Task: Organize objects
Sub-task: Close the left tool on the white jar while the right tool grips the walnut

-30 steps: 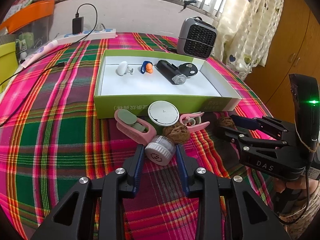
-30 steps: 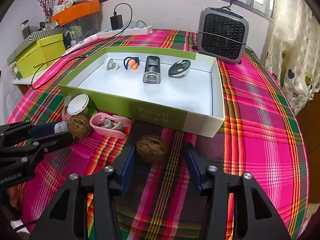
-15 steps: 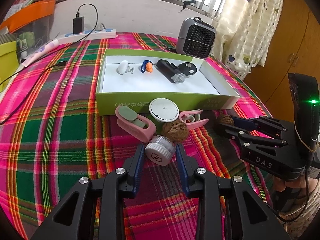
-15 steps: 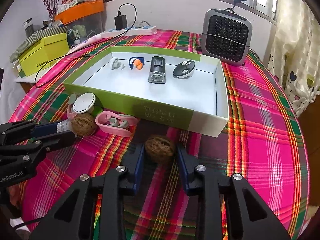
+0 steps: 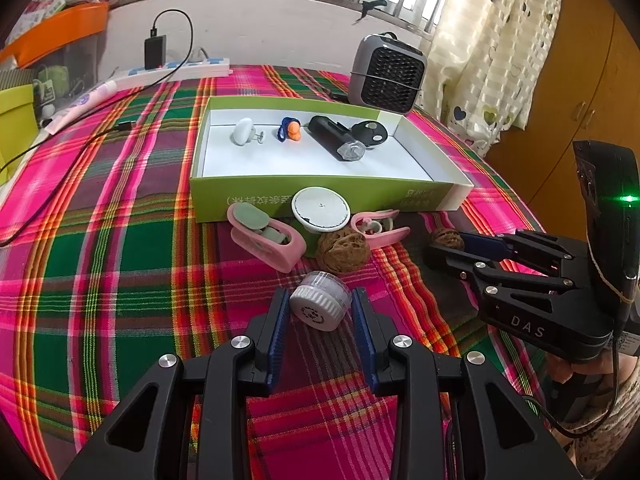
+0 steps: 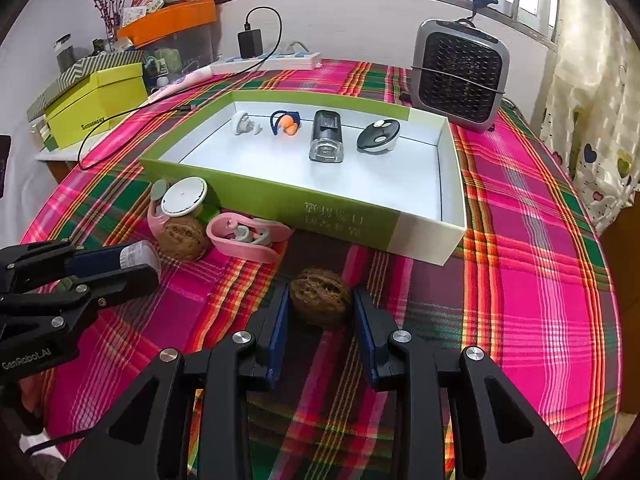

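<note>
The left gripper (image 5: 318, 312) has its fingers clamped on a small white-capped jar (image 5: 320, 306), lifted just above the plaid worktop (image 5: 120, 260). The right gripper (image 6: 320, 312), its fingers having just closed, grips a walnut (image 6: 320, 300) near the green box (image 6: 340, 216). A second walnut (image 5: 342, 250) lies by the pink clips (image 5: 266, 238).

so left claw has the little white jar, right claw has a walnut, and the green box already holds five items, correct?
Not quite: the green box holds four items, not five, as the right wrist view shows. The rest stands: the left claw grips the little white jar and the right claw grips a walnut.
</note>
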The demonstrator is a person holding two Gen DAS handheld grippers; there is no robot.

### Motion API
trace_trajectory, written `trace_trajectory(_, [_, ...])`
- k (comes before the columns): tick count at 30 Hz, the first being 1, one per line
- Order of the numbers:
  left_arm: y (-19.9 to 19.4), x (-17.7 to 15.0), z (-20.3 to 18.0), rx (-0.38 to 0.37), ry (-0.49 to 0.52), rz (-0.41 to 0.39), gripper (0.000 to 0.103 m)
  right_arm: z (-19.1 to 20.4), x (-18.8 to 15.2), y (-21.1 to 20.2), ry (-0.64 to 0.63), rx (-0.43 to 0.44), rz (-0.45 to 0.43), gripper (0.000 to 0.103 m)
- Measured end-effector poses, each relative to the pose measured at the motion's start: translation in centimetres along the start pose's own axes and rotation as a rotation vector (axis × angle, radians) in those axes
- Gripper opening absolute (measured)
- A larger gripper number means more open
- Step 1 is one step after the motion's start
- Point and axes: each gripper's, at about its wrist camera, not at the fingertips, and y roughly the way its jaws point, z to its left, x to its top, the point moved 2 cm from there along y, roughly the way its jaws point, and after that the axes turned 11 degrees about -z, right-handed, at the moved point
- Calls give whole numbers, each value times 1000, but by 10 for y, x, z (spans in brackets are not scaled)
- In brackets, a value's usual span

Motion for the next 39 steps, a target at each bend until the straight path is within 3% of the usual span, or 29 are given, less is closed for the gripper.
trace_trajectory(39, [-2, 3, -2, 7, 13, -9, 29, 1, -3, -4, 15, 8, -5, 32])
